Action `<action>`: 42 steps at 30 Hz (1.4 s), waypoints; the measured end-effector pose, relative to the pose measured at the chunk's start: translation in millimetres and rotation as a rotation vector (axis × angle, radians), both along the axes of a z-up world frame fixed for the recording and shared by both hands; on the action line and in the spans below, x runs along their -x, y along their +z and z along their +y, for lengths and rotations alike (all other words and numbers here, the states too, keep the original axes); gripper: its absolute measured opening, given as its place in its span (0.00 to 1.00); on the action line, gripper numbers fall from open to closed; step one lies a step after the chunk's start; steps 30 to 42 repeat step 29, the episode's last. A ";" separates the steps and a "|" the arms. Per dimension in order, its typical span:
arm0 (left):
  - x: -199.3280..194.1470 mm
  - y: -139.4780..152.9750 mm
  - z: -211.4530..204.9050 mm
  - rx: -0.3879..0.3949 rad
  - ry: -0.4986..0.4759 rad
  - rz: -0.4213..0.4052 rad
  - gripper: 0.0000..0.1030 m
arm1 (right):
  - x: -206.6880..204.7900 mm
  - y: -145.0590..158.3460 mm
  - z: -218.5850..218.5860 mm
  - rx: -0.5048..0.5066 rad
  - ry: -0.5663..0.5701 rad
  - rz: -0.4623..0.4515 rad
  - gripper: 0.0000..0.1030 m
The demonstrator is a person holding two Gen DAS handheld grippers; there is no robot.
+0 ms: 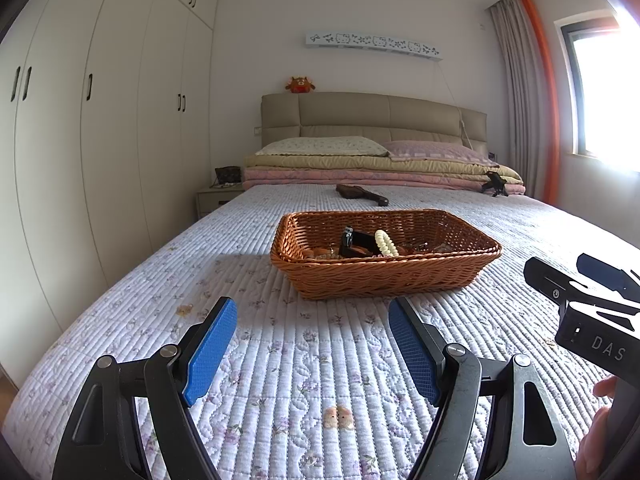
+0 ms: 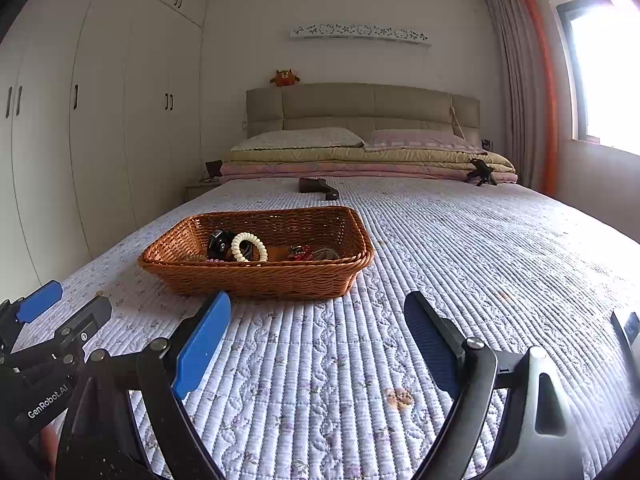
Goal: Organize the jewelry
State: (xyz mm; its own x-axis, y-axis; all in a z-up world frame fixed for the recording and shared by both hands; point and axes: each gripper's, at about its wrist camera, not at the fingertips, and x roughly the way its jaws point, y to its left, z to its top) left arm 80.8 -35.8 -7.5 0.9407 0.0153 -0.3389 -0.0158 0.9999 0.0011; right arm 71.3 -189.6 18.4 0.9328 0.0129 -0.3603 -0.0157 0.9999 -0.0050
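A brown wicker basket [image 1: 384,280] [image 2: 256,276] sits on the quilted bed. Inside lie a cream bead bracelet [image 1: 386,243] [image 2: 249,246], a black watch or strap [image 1: 354,242] [image 2: 219,243], a red piece [image 2: 301,252] and other small jewelry. My left gripper [image 1: 312,344] is open and empty, held above the quilt just short of the basket. My right gripper [image 2: 318,344] is open and empty, to the right of the basket's near corner. Each gripper shows at the edge of the other's view.
A dark brown wooden object [image 1: 362,194] [image 2: 318,188] lies farther up the bed. A small black tripod-like item [image 1: 495,184] [image 2: 482,173] rests near the folded blankets [image 1: 380,170] and pillows. Wardrobes stand left, a nightstand [image 1: 218,198] beside the bed, a window right.
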 end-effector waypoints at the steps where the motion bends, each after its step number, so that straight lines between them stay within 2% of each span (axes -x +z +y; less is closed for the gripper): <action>1: 0.1 0.7 -0.1 0.000 0.003 -0.001 0.77 | -0.3 -0.3 0.4 0.001 0.000 0.000 0.87; 23: 0.1 2.6 -4.1 -0.015 0.015 0.001 0.77 | -0.3 -0.5 1.4 0.000 -0.003 0.001 0.87; 27: 5.3 4.3 -6.9 -0.035 0.032 -0.030 0.77 | -0.2 -0.4 1.2 0.000 -0.003 0.000 0.87; 42: 5.3 4.0 -6.3 -0.031 0.029 -0.028 0.77 | -0.4 -0.6 1.2 -0.001 -0.002 0.001 0.87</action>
